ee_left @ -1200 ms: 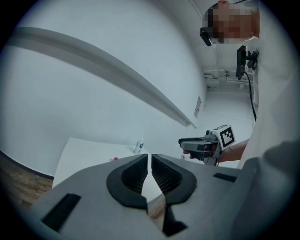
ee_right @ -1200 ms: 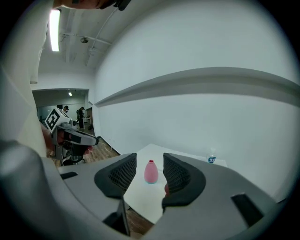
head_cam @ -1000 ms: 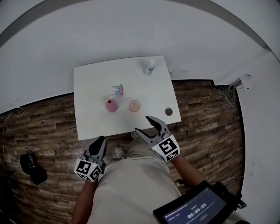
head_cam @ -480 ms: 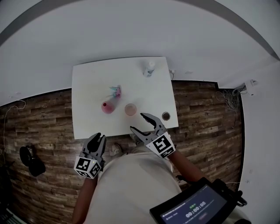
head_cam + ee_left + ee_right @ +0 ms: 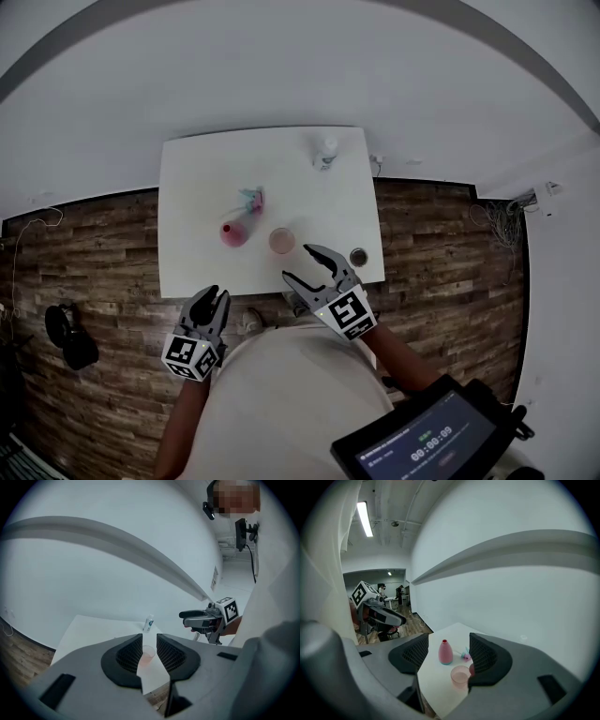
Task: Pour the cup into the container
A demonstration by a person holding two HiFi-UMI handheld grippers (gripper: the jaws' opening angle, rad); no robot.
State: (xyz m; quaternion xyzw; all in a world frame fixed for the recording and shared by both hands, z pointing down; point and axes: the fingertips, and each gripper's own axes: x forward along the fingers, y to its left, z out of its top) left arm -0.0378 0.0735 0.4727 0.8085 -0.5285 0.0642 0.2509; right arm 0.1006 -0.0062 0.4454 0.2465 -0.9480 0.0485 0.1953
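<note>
Head view puts the cup [image 5: 282,241] near the counter [image 5: 197,187] front edge, ahead of your right gripper [image 5: 298,263], whose empty jaws have just been opening wide, left gripper [image 5: 212,294] narrow and empty; a glancing jaw could spill it.

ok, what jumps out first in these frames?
A white table on a dark wood floor carries a pink bottle and a translucent pink cup side by side near its front edge. The right gripper hovers at that edge by the cup; its jaws have just been opening, nothing between them. The left gripper hangs just off the edge.
</note>
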